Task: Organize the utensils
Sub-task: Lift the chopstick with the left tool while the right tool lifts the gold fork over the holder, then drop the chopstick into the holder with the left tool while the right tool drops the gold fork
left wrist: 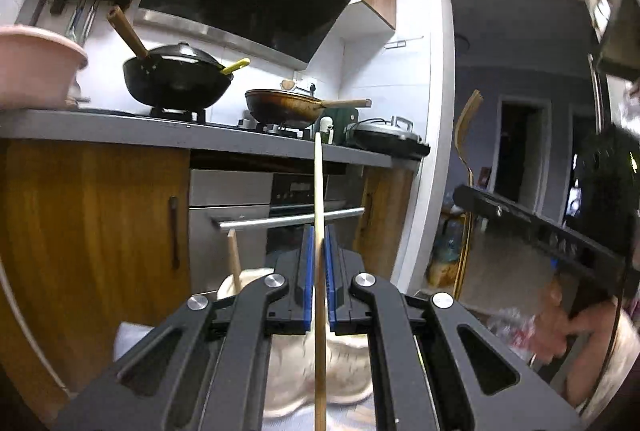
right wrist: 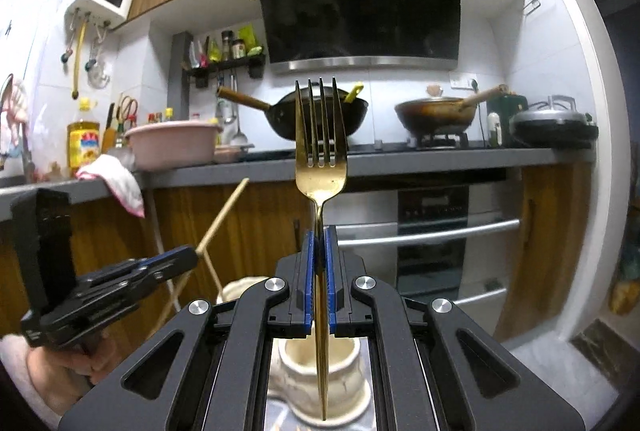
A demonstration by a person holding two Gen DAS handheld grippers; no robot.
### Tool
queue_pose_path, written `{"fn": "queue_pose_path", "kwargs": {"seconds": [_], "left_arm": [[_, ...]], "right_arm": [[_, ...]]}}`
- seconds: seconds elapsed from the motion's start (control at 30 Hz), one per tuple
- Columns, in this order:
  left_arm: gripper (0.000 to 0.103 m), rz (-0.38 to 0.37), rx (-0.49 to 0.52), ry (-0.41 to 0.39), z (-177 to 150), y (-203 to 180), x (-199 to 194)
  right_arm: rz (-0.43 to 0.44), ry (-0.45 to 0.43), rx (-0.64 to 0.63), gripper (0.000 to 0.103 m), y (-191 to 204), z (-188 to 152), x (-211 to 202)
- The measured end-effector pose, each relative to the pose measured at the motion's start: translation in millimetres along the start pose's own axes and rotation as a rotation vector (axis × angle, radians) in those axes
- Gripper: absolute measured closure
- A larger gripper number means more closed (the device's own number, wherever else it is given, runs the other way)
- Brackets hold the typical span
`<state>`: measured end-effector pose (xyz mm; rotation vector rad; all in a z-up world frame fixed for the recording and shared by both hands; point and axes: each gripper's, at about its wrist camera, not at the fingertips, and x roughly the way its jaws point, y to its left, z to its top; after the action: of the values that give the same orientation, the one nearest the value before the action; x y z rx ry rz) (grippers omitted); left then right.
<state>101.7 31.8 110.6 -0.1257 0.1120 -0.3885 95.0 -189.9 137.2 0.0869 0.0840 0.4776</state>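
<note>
While the right gripper (right wrist: 319, 251) pinches the thin neck of a gold fork (right wrist: 320, 159) between its blue pads, the fork stands straight up with its prongs on top. Its long handle hangs down over a cream holder (right wrist: 344, 371) that sits right under the tool. The left gripper (left wrist: 319, 251) is squeezed shut on a wooden chopstick (left wrist: 318, 191), which also points up. A second chopstick (left wrist: 234, 259) leans in the cream holder (left wrist: 256, 277) below it. The fork looks hard and smooth, so it may slip or swing; holding it at the narrow neck seems a good spot. The chopstick looks light and stiff, and it is very thin, so it could twist in the pads. Both should be fine if held near the middle. The bottom of the fork handle is partly hidden by the tool, and I cannot tell if it touches the holder. Most of the holder is hidden in the left view, and it looks blurry there.
</note>
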Motion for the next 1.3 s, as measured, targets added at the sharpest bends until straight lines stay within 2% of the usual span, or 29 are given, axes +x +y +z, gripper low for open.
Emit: {"fn": "queue_pose_path", "kwargs": {"seconds": [0.23,0.5,0.67,0.77,0.97,1.13,1.3], "left_arm": [[0.098,-0.001,0.021,0.024,3.7,12.2,49.2],[0.098,0.0,-0.044,0.047,8.7,46.1,80.5],[0.098,-0.004,-0.04,0.029,14.3,42.0,91.6],[0.098,0.021,0.009,0.02,9.1,33.5,98.3],[0.098,0.027,0.059,-0.005,-1.8,21.6,84.9],[0.098,0.045,0.087,-0.045,-11.5,12.5,48.4],[0.098,0.065,0.041,0.011,-19.5,22.0,37.8]], "right_arm": [[0.017,0.007,0.042,0.097,-11.5,-0.9,35.5],[0.023,0.03,0.106,0.097,-26.9,-9.3,63.1],[0.006,0.016,0.119,0.097,-31.2,-10.6,70.0],[0.003,0.033,0.133,0.097,-33.7,-19.0,77.1],[0.031,0.103,0.121,0.097,-32.7,-33.5,86.1],[0.052,0.151,0.135,0.097,-33.9,-45.1,86.0],[0.045,0.193,0.139,0.097,-33.7,-56.0,85.7]]}}
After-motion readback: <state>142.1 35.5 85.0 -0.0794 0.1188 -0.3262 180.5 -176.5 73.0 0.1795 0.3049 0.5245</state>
